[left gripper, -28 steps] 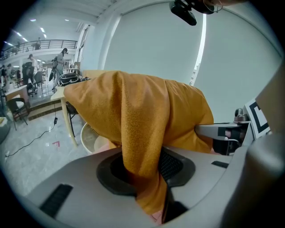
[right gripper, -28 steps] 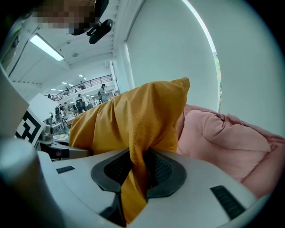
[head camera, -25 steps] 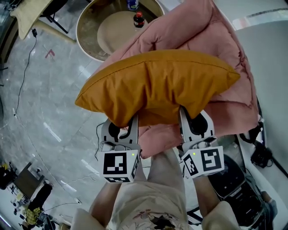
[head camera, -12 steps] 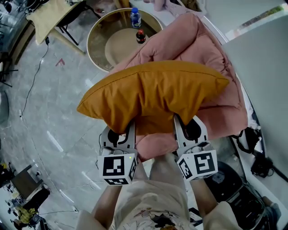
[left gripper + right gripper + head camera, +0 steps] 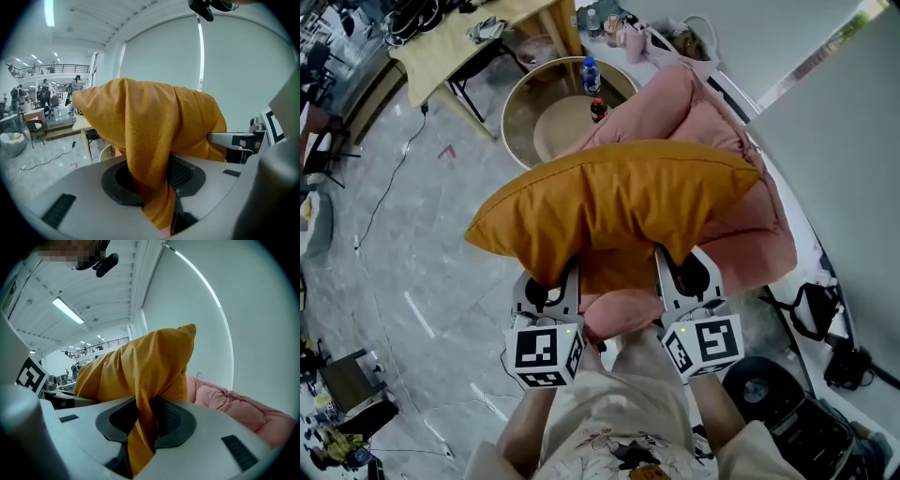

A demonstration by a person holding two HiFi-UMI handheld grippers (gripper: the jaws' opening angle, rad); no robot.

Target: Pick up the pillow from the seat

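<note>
Item: orange pillow, held clear above the front edge of the pink seat; left gripper and right gripper each pinch its near hem, spaced apart to keep it level

Below you, the pink seat sits on the grey floor at centre right. Upper centre, a round table bears a clear bottle and a dark bottle.
</note>
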